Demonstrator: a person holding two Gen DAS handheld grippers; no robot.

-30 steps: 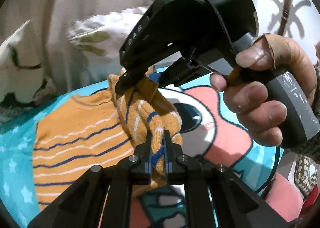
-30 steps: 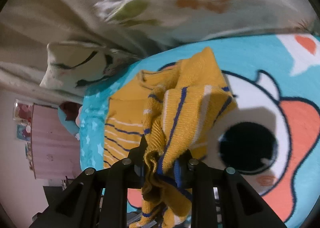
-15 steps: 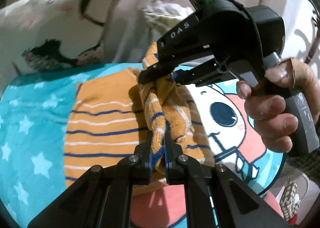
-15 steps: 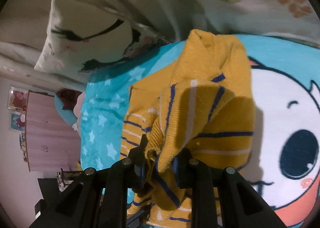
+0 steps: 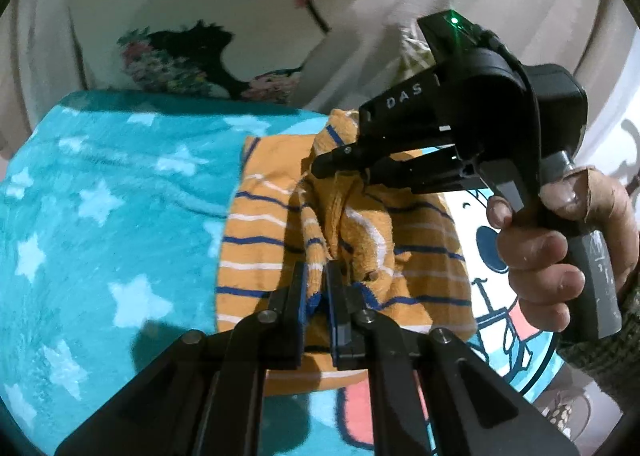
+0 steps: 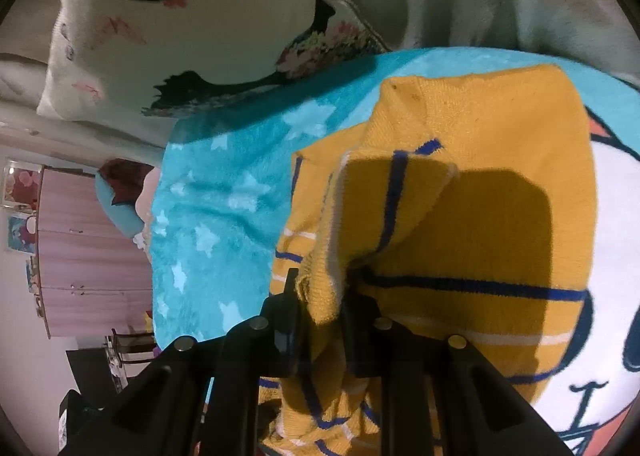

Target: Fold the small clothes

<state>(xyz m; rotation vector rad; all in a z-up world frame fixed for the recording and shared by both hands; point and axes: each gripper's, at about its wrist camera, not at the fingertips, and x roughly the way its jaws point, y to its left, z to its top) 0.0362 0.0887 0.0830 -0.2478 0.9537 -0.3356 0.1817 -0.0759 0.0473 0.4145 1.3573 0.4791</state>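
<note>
The left gripper (image 5: 318,288) is closed down to a narrow slot, with a bunched ridge of the yellow striped sweater (image 5: 264,240) pinched between its pads. Just ahead of it, in the left wrist view, the right gripper (image 5: 340,168) comes in from the right side, held by the person's hand (image 5: 560,248), and its tips bite the far end of the same raised ridge. From its own camera the right gripper (image 6: 320,296) is likewise nearly closed, with a thick fold of knit (image 6: 460,216) gripped between the fingers and draping forward over the rest of the garment.

Below and beyond both grippers, the sweater's body lies spread on a teal star-printed blanket (image 5: 100,196); to the right of the grippers the blanket carries a cartoon face. A white cushion (image 5: 200,16) sits at the far edge, beyond the blanket.

As for progress, a fold looks to be under way: one part is lifted and doubled over, though the motion blur makes it hard to say whether that is a sleeve or a side. The lifted fabric is not yet laid flat, and the remaining folds are still to do.
</note>
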